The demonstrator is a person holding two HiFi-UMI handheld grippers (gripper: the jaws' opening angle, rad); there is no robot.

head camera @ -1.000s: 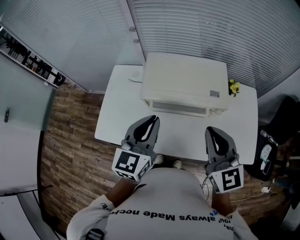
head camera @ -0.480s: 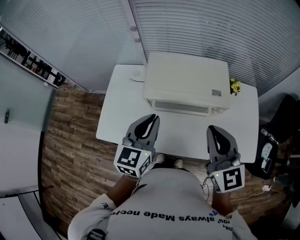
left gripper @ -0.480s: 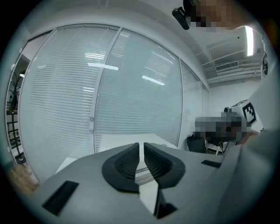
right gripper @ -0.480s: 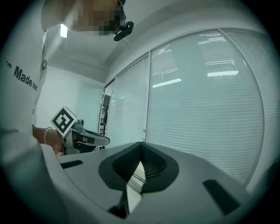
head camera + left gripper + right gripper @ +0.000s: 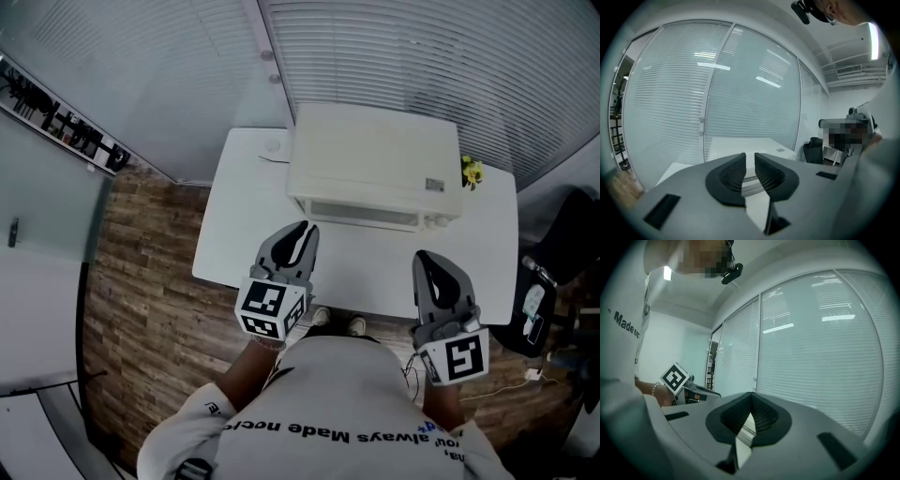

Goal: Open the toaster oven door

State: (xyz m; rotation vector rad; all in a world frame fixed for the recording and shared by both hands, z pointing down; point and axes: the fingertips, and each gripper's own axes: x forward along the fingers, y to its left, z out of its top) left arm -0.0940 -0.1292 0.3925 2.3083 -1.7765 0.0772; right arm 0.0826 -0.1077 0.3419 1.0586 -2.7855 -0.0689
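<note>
Nearest us, our left gripper [image 5: 301, 228] holds its ribbed grey jaws slightly apart on nothing. The right gripper [image 5: 425, 257] is pressed together, empty. Both hang over the smooth white bench's [image 5: 230, 234] near edge. At its far edge the boxy cream toaster oven [image 5: 373, 164] has its door [image 5: 361, 217] shut, so we judge the opening not yet begun.

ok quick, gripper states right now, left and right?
Left gripper: open, narrow gap between the jaws, nothing in it.
Right gripper: shut, jaw tips together, holding nothing.
</note>
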